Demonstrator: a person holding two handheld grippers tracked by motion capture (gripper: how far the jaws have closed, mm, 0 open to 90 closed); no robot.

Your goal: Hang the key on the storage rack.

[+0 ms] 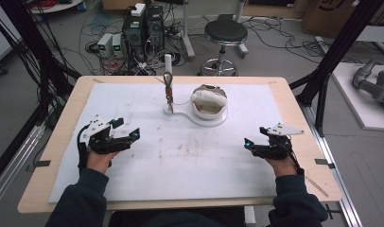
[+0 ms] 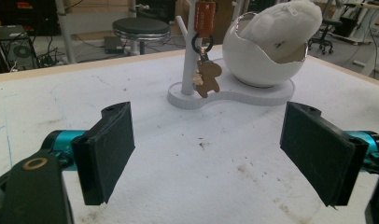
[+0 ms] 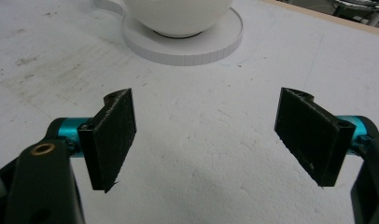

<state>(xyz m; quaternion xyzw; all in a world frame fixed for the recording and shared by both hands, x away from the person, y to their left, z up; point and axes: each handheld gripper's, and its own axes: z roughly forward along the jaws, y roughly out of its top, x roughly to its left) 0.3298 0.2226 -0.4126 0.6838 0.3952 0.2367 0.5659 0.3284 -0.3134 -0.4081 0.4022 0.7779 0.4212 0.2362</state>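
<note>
A white stand [image 1: 206, 121] sits at the back middle of the table, with a thin post [image 1: 168, 66] at its left end and a round white bowl [image 1: 209, 101] holding a white cloth at its right. A keyring with an orange tag and a brown bear charm [image 2: 207, 79] hangs from the post [image 2: 191, 51], beside the bowl [image 2: 262, 58]. My left gripper [image 1: 127, 130] rests at the table's left, open and holding nothing [image 2: 208, 154]. My right gripper [image 1: 254, 137] rests at the right, open too [image 3: 206, 140], facing the stand's round base [image 3: 187, 46].
A white foam sheet [image 1: 180, 161] with brown stains covers the wooden table [image 1: 57, 142]. Behind the table stand a black stool [image 1: 225, 33], computer boxes [image 1: 143, 28] and loose cables on the floor. Dark frame posts [image 1: 332, 52] rise at both sides.
</note>
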